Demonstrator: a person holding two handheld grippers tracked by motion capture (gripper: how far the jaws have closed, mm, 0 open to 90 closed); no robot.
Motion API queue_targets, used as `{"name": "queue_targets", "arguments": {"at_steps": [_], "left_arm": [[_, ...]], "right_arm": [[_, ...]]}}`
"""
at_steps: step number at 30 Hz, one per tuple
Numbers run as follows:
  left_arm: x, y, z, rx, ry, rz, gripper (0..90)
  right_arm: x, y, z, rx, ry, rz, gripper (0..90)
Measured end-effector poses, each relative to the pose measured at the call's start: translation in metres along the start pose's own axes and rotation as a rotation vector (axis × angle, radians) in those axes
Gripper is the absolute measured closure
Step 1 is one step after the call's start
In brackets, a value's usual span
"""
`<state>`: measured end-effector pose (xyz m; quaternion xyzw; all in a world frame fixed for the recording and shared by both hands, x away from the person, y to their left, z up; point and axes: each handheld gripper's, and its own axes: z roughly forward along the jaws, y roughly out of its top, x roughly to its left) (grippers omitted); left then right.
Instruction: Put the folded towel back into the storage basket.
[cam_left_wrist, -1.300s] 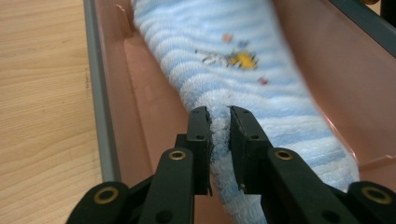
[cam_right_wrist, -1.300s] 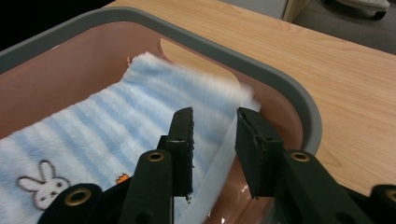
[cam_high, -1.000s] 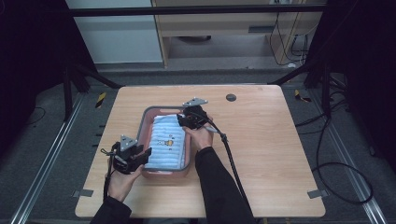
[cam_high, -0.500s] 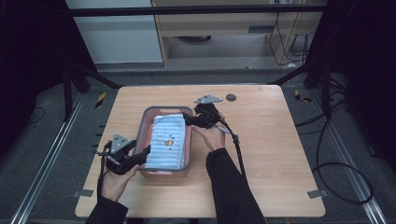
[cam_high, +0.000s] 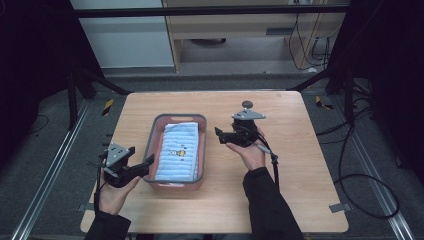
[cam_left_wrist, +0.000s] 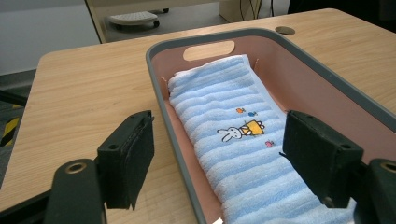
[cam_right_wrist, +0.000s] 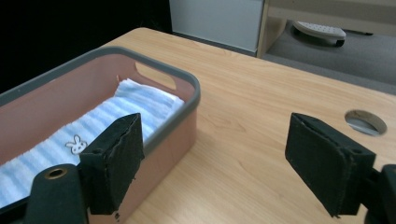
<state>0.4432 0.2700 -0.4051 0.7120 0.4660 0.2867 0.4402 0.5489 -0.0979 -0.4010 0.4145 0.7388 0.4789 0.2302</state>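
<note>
The folded light-blue striped towel with a small rabbit embroidery (cam_high: 177, 151) lies flat along the bottom of the pink plastic basket with a grey rim (cam_high: 201, 123) on the wooden counter (cam_high: 290, 175), apparently set there so it stays neat. The left hand-held gripper (cam_high: 149, 161) sits at the basket's near left corner; its jaws, spread apart and just been opening, grip nothing. The right hand-held gripper (cam_high: 218, 133) stands beside the basket's right wall, its jaws likewise opened and empty, probably a release after the towel was laid in.

Towel (cam_left_wrist: 243, 140) near end cut off by frame edge (left gripper view); basket (cam_right_wrist: 182, 88) likewise, right gripper view.
</note>
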Motion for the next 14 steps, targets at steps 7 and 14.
{"name": "queue_targets", "arguments": {"at_steps": [7, 14], "left_arm": [[0.010, -0.004, -0.001, -0.003, 0.006, -0.007, 21.5], [0.020, -0.008, 0.000, 0.008, 0.021, -0.010, 20.3]], "right_arm": [[-0.023, -0.027, -0.030, 0.006, -0.027, 0.010, 17.1], [-0.041, -0.048, -0.053, 0.013, -0.051, 0.029, 16.4]]}}
